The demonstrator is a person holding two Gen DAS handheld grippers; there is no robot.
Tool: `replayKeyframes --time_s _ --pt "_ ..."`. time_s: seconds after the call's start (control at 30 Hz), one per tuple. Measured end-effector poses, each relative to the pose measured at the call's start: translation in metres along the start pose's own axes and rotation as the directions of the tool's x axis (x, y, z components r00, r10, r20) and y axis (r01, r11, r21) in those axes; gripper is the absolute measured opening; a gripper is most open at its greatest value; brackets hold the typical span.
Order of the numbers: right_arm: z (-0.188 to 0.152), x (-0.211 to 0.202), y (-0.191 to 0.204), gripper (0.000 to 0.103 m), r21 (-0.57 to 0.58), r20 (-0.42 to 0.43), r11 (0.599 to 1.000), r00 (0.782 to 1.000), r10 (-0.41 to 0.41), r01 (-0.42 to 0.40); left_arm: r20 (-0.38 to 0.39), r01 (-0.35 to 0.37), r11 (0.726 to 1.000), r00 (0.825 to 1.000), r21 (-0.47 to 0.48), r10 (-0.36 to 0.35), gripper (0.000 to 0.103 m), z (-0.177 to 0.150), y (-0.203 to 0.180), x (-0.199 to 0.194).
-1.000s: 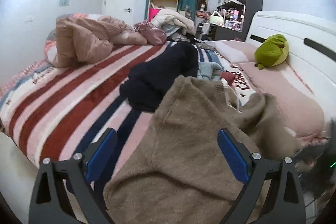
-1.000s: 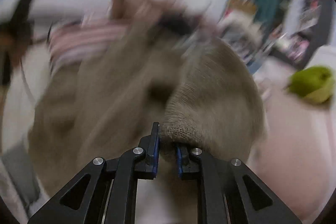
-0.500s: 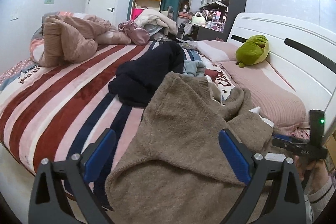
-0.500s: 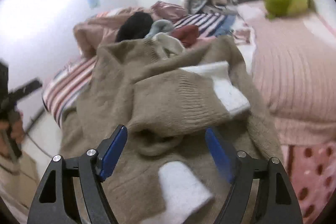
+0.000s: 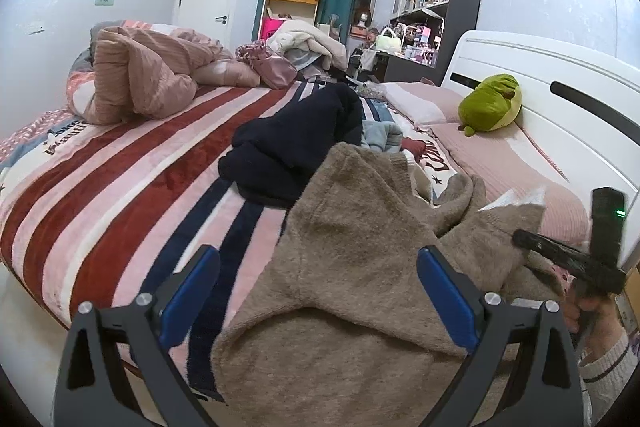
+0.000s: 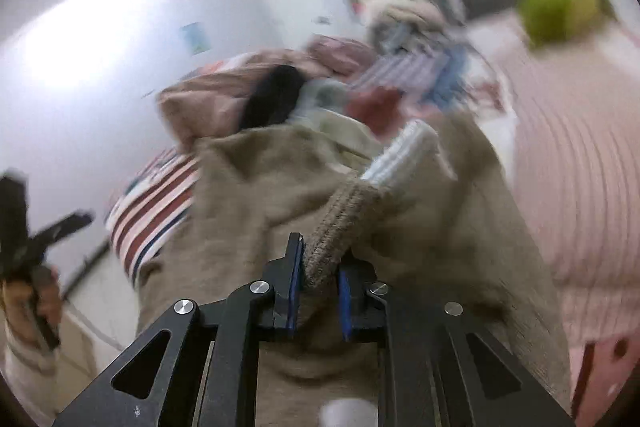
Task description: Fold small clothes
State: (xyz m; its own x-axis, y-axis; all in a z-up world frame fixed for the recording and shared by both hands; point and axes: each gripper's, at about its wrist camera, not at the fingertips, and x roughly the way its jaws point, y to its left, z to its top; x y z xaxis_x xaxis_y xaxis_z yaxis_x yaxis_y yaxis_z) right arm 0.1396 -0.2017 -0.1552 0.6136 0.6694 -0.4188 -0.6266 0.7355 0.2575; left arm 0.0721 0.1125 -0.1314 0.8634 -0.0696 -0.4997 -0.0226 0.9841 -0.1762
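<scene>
On the striped bed [image 5: 100, 195] lies the tan sweater [image 5: 352, 267], rumpled near its edge. Right gripper [image 6: 319, 279] is clenched on the sweater's ribbed cuff [image 6: 340, 223]. Left gripper [image 5: 318, 291] hovers over the sweater, jaws spread wide, grasping nothing.

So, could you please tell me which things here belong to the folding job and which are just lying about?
In the job:
- brown sweater
- right tool, shut on its ribbed cuff
- left tool, open over it

Lying about:
- navy garment
- green plush toy
- pink quilt
</scene>
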Motion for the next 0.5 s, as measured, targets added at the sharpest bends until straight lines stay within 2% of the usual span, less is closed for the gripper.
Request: replayKeyframes --time_s 0.07,0.13,0.17,0.2,0.3,0.37,0.4,0.43,0.47,0.5 --pt "0.001 0.0 0.044 0.01 -0.145 -0.031 0.987 0.997 0.071 -0.075 0.002 0.005 1.0 1.0 0.001 -0.005 0.098 -0.001 0.005 -0.001" --pt "-0.008 0.012 0.083 0.01 -0.22 -0.127 0.96 0.981 0.149 -0.174 0.002 0.019 1.0 1.0 -0.001 -0.019 0.098 -0.003 0.009 -0.003" --pt "-0.017 0.023 0.1 0.01 -0.252 -0.189 0.947 0.97 0.155 -0.2 0.002 0.026 1.0 1.0 -0.002 -0.026 0.098 -0.004 0.011 -0.004" --pt "-0.03 0.036 0.117 0.01 -0.305 -0.256 0.93 0.958 0.129 -0.206 0.001 0.034 0.999 0.999 0.001 -0.034 0.098 -0.006 0.012 -0.005" --pt "-0.066 0.061 0.144 0.018 -0.418 -0.383 0.886 0.923 0.028 -0.201 -0.014 0.079 0.997 0.997 0.016 -0.079 0.098 -0.012 0.014 -0.007" --pt "-0.075 0.065 0.142 0.024 -0.411 -0.407 0.893 0.914 -0.002 -0.181 -0.045 0.136 0.99 0.99 0.027 -0.135 0.101 -0.015 0.012 -0.004" --pt "-0.072 0.06 0.136 0.026 -0.371 -0.405 0.91 0.914 0.023 -0.187 -0.059 0.166 0.986 0.985 0.031 -0.164 0.101 -0.019 0.01 -0.001" --pt "-0.068 0.053 0.129 0.034 -0.329 -0.397 0.925 0.917 0.047 -0.19 -0.076 0.188 0.982 0.98 0.031 -0.185 0.101 -0.023 0.007 0.003" --pt "-0.061 0.039 0.118 0.049 -0.273 -0.366 0.945 0.928 0.071 -0.18 -0.098 0.208 0.978 0.974 0.03 -0.205 0.101 -0.028 0.004 0.009" --pt "-0.057 0.029 0.111 0.056 -0.248 -0.334 0.955 0.94 0.073 -0.162 -0.125 0.236 0.971 0.965 0.023 -0.232 0.101 -0.034 -0.001 0.017"
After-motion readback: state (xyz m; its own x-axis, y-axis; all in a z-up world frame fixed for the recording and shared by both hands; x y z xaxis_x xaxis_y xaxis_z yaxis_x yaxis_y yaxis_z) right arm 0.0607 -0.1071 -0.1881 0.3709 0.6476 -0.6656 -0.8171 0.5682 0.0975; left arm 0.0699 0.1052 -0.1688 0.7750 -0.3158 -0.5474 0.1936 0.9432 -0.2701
